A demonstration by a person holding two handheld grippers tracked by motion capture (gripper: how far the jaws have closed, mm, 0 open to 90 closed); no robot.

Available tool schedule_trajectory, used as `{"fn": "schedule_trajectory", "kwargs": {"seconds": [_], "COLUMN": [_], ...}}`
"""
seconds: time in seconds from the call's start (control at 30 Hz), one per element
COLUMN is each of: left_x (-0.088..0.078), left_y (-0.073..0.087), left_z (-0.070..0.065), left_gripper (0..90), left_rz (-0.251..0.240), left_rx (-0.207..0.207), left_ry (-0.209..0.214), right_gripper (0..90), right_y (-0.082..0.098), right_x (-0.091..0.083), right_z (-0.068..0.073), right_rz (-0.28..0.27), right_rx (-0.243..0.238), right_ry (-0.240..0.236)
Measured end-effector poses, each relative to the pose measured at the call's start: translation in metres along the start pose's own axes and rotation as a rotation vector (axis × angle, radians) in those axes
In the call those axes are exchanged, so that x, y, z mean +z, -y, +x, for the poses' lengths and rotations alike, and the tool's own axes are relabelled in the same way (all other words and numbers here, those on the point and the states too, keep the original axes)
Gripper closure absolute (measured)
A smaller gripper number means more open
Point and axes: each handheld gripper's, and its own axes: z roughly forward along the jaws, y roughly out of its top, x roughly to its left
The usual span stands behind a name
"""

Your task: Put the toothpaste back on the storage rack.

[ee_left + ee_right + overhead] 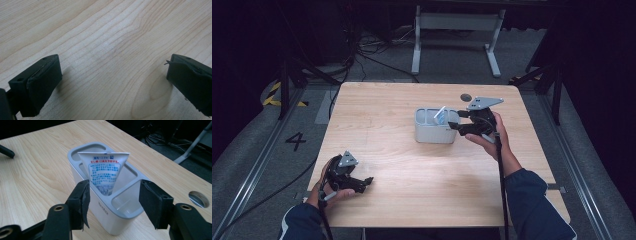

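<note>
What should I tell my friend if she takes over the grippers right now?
Left gripper: open, low over the bare table near the front left corner, holding nothing.
Right gripper: open, jaws on either side of the near end of the grey holder, gripping nothing.
Tube: standing tilted in the holder's middle slot, cap end down.
Done: tube is in the holder.
Left: probably just draw the right gripper away.

I count one grey holder [100, 207] on the surface [412, 165], right of the middle, with three compartments in it. One tube [105, 170] stands in it. I hold two hand-held grippers: one left hand-held gripper [368, 181] near me, one right hand-held gripper [453, 125] farther off. One round hole [466, 97] sits at the far edge.
</note>
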Motion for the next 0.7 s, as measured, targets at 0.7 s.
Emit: {"fn": "schedule_trajectory", "kwargs": {"seconds": [0.7], "left_x": [0.000], "left_y": [0.000], "left_z": [0.000], "left_gripper": [0.3], "left_rz": [0.000], "left_rx": [-0.003], "left_ry": [-0.001], "right_gripper": [34.9], "right_y": [0.014], "right_x": [-0.026], "right_z": [0.004], "right_rz": [0.065], "right_rx": [-0.086], "right_ry": [0.049]}}
